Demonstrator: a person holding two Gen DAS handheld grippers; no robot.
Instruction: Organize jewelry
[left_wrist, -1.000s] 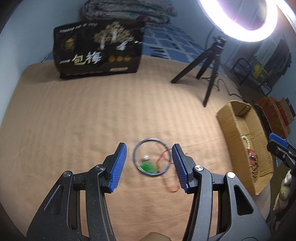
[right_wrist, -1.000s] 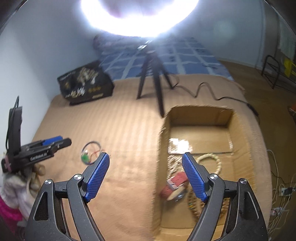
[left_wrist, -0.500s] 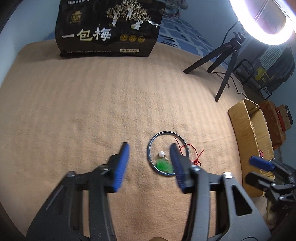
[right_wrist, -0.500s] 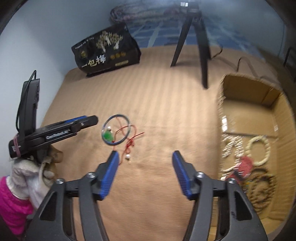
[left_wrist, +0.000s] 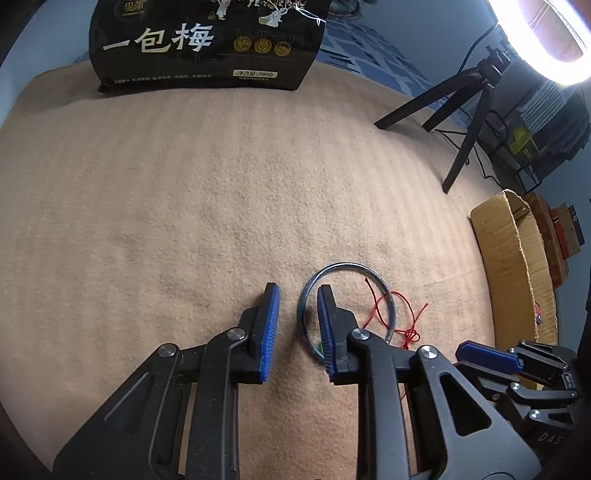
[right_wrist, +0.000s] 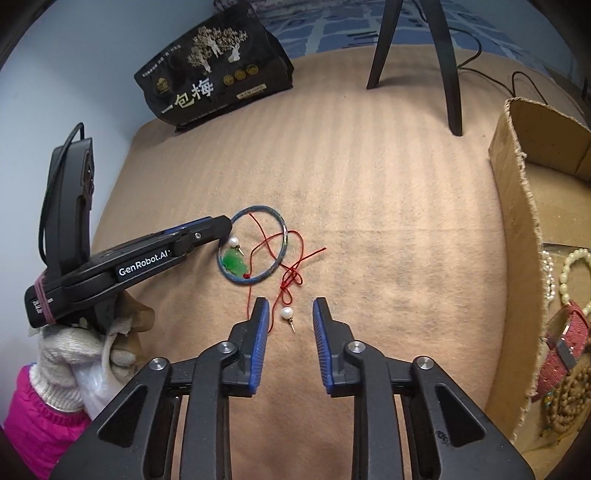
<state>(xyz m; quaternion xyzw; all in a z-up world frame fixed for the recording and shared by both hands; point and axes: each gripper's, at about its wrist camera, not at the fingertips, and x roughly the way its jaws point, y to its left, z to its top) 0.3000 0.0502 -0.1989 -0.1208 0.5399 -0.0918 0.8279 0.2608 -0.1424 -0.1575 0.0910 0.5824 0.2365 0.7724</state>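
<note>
I record that my left gripper has dropped and narrowed over half a second, jaws still apart, straddling the near rim of the bangle on the bed; my right gripper, jaws apart, now brackets the pearl earring; both pickups look imminent, bound for the cardboard box
</note>
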